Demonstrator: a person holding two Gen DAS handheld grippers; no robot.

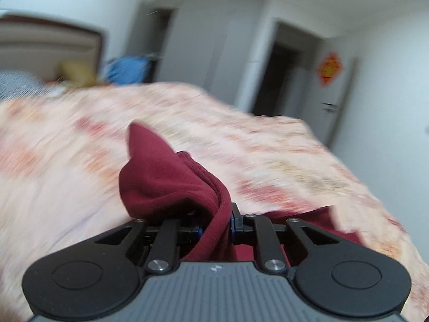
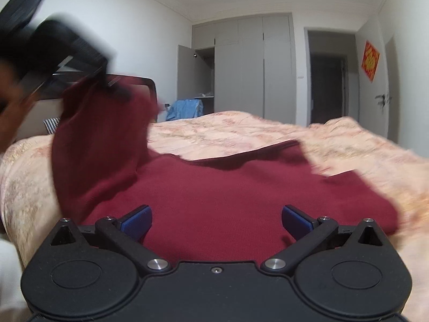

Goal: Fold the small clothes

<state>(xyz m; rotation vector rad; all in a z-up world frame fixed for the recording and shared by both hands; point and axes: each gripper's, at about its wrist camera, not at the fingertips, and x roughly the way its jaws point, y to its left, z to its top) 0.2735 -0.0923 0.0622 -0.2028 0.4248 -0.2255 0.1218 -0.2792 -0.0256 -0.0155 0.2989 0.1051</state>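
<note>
- The left gripper (image 1: pixel 217 224) is clenching a bunched fold of the dark red garment (image 2: pixel 241 198), with cloth running between its closed jaws and bulging up ahead of them in the left wrist view.
- In the right wrist view the left gripper (image 2: pixel 107 80) is showing as a black blur at upper left, holding one side of the garment lifted well above the bed (image 2: pixel 228 131).
- The lifted part is hanging down in a broad flap whose lower end is joining the rest of the garment, which is lying flat on the bed.
- The right gripper (image 2: pixel 216 221) is hovering released, its blue pads (image 2: pixel 136 221) standing wide apart over the near part of the garment, with nothing pinched between them.
- The garment's far edge is running across the bedspread, and its right end is lying near the bed's right edge.
- Bare bedspread is stretching beyond the far edge toward the wardrobe (image 2: pixel 241 64), and more is lying to the left of the flap.
</note>
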